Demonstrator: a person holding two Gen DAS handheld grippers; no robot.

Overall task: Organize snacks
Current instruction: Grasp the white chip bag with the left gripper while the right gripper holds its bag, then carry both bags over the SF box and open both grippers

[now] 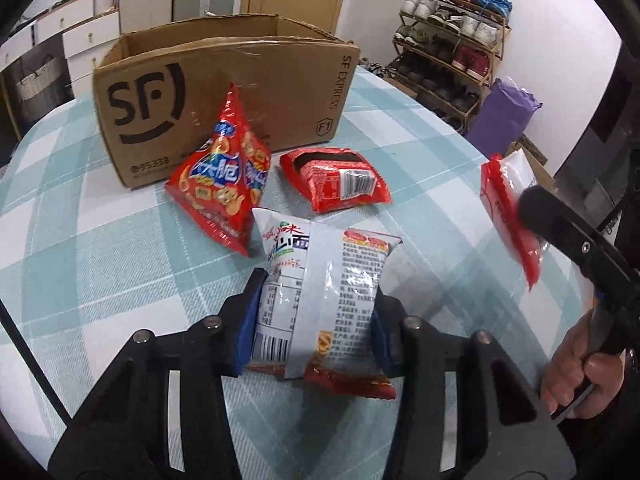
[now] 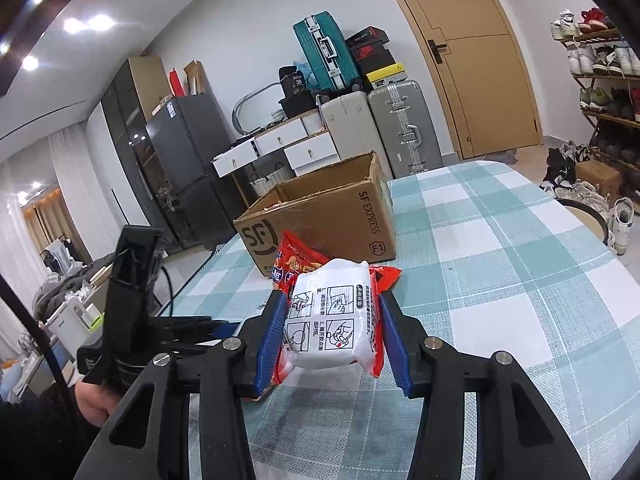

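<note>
My left gripper (image 1: 314,320) is shut on a white and red noodle packet (image 1: 320,292) that rests on the checked tablecloth (image 1: 100,264), blue pads pressing both its sides. My right gripper (image 2: 332,328) is shut on a white packet with red ends (image 2: 332,320), held just above the table; the same packet (image 1: 508,208) shows at the right of the left wrist view. A red triangular snack bag (image 1: 224,176) and a red flat packet (image 1: 336,178) lie in front of the open SF cardboard box (image 1: 224,88). The box (image 2: 332,216) stands ahead of the right gripper.
A shoe rack (image 1: 452,40) and a purple bag (image 1: 504,116) stand beyond the table's far right edge. Suitcases (image 2: 396,124), white drawers (image 2: 280,148) and a dark fridge (image 2: 180,160) line the wall behind the box. A person's hand (image 1: 580,368) holds the right gripper's handle.
</note>
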